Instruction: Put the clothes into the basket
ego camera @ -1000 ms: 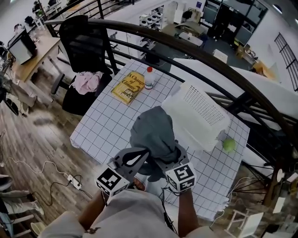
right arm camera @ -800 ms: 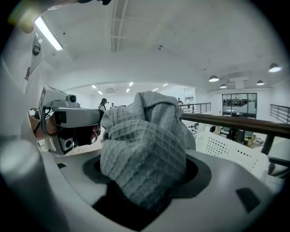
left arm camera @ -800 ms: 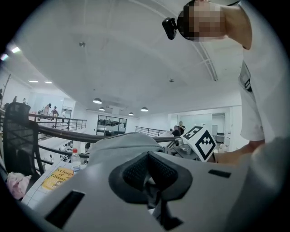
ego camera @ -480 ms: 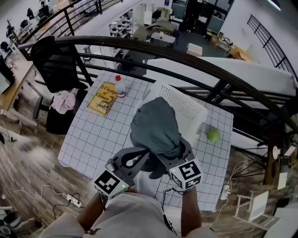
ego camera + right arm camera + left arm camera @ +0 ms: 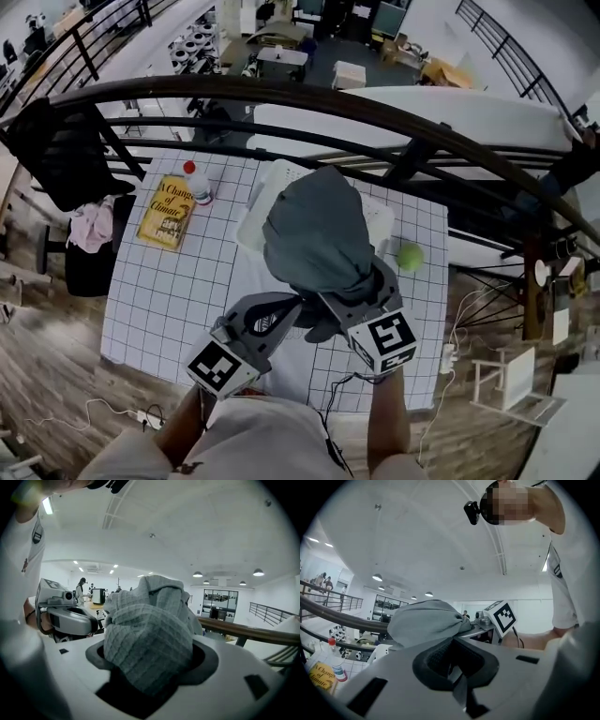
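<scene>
Grey waffle-knit garment (image 5: 314, 234) hangs bunched in the air over the white basket (image 5: 261, 208), hiding most of it in the head view; contact between cloth and basket cannot be told. 2 grippers carry it: the right gripper (image 5: 151, 667) is clamped on a thick wad, and the left gripper (image 5: 458, 679) is pinched on a thin fold at the lower edge. The basket sits on a grid-cloth table (image 5: 159, 300), with a yellow book (image 5: 166, 211) and a red-capped bottle (image 5: 197, 181) toward the picture's left and a green ball (image 5: 409, 256) near its other side.
</scene>
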Action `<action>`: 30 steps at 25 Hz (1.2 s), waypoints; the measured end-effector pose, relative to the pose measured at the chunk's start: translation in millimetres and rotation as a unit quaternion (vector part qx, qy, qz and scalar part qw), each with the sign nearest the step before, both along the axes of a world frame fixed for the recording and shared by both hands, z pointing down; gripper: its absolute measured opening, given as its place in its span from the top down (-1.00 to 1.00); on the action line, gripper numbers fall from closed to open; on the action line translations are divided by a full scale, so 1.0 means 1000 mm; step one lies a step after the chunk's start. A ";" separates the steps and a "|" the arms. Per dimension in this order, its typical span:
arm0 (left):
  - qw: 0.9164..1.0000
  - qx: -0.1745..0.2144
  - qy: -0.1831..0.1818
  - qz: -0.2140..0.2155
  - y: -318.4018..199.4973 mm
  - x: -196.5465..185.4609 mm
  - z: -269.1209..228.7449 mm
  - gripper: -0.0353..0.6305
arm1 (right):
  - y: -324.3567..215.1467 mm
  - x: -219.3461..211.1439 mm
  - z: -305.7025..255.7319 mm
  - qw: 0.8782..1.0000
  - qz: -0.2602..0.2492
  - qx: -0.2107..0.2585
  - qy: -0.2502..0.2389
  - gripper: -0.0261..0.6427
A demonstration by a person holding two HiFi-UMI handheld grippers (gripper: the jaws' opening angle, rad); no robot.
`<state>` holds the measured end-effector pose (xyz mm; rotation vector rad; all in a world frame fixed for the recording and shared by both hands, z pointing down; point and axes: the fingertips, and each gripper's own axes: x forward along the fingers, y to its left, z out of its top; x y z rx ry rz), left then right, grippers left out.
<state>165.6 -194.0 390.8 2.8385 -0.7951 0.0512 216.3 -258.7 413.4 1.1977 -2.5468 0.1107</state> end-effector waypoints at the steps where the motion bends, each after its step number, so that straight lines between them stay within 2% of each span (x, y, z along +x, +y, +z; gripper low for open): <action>1: 1.000 -0.002 0.002 0.002 -0.005 0.001 0.001 0.88 | -0.006 0.003 0.000 1.000 0.003 0.001 0.005 -0.13; 13: 1.000 -0.016 0.015 0.000 -0.054 -0.003 0.021 0.88 | -0.067 0.008 0.024 0.997 -0.005 -0.008 0.075 -0.13; 20: 1.000 -0.022 0.009 -0.004 -0.080 -0.003 0.036 0.88 | -0.094 0.003 0.059 0.995 -0.019 -0.032 0.097 -0.13; 30: 1.000 -0.026 0.014 -0.005 -0.105 0.003 0.054 0.88 | -0.121 -0.005 0.128 0.985 -0.060 -0.087 0.137 -0.13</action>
